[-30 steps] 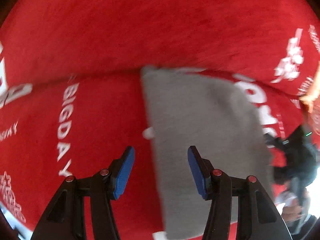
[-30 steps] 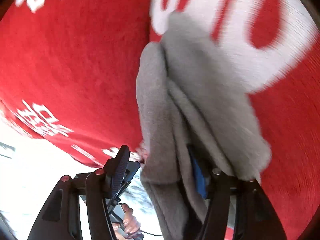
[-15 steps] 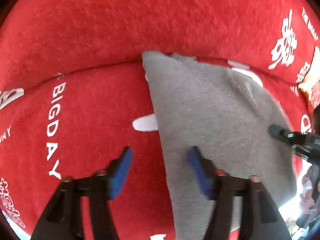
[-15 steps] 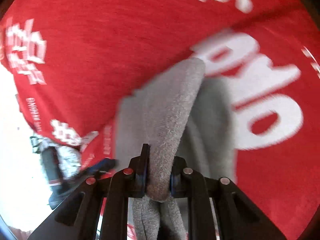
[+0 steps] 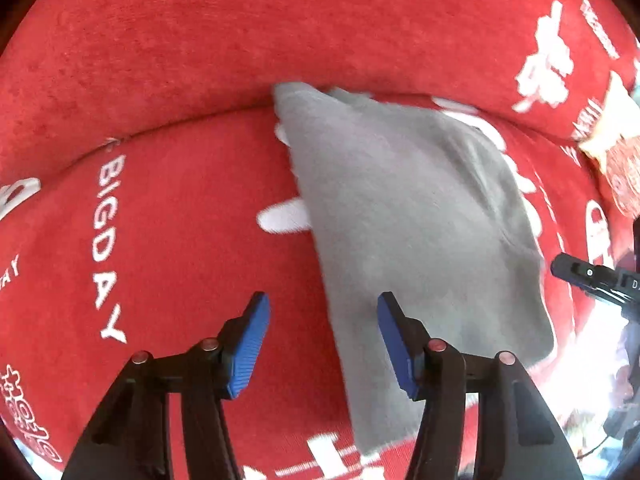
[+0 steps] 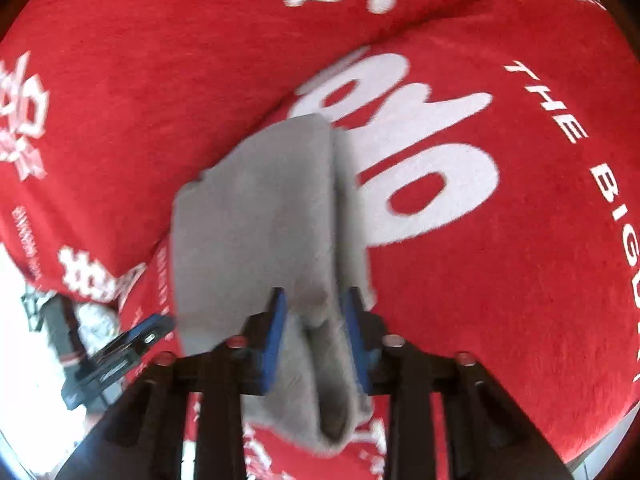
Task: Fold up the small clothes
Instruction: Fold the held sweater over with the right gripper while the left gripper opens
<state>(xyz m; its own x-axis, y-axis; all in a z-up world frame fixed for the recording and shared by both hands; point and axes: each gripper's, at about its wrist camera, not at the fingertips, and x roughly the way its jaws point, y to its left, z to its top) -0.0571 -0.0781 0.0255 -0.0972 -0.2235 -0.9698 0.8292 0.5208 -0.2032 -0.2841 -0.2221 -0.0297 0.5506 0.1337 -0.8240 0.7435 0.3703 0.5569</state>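
Observation:
A small grey garment lies on the red cover, its near end raised toward the right. My left gripper hovers over the garment's left edge. Its blue pads are apart and closing, with that edge below the gap and untouched. In the right wrist view the grey garment hangs bunched from my right gripper. Those jaws are still closing and pinch a thick fold of it. The right gripper's tip shows at the left view's right edge.
The red plush cover with white lettering spreads over a cushioned seat and its backrest, with a seam between them. A yellowish object sits at the far right. The left gripper appears low left in the right view, past the cover's edge.
My right gripper has shut on a fold of the grey garment, rolled, and lifted it off the cover. The left gripper has shifted slightly along the garment's left edge.

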